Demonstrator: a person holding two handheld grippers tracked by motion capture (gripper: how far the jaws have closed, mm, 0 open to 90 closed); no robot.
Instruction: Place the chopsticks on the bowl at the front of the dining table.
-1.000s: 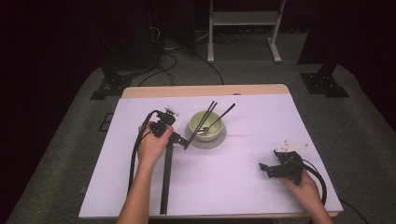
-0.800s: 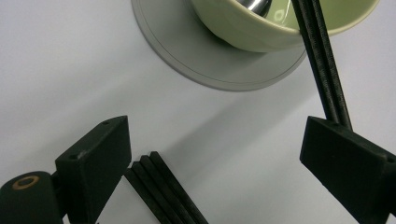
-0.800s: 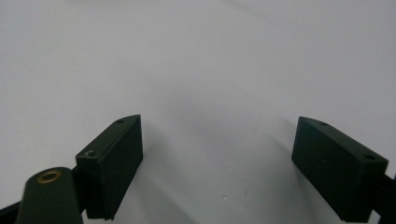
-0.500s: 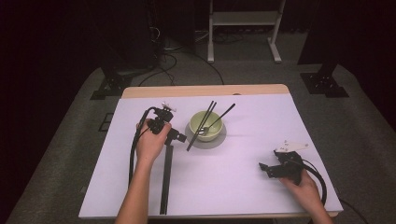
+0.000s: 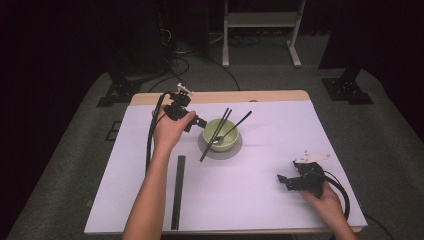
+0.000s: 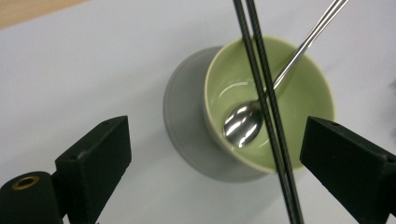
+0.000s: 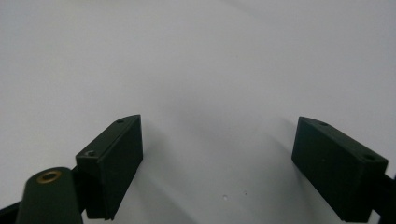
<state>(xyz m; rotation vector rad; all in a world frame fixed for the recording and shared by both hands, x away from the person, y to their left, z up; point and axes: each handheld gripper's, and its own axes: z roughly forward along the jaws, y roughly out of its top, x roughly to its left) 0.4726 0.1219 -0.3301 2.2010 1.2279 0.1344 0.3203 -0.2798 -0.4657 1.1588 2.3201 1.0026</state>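
Observation:
A pale green bowl [image 5: 227, 141] stands on a grey coaster [image 5: 212, 151] near the table's middle. A metal spoon [image 6: 243, 125] lies in the bowl [image 6: 308, 98], its handle sticking out to the far right. Two black chopsticks [image 5: 216, 133] rest across the rim [image 6: 264, 93]. My left gripper [image 5: 194, 122] hovers just left of the bowl, open, its jaws spread wide either side of the bowl in the left gripper view [image 6: 215, 158]. My right gripper [image 5: 283, 180] sits low at the near right, open over bare white table [image 7: 217, 158].
A long black strip [image 5: 178, 190] lies on the white table cover [image 5: 260, 200] near the front left, beside the left forearm. The wooden table edge [image 5: 225, 96] runs along the far side. Cables trail from both grippers.
The left hand and its gripper have drawn back, up and to the far left, away from the bowl. The chopsticks' near ends now lie free beside the coaster. The right gripper stayed put.

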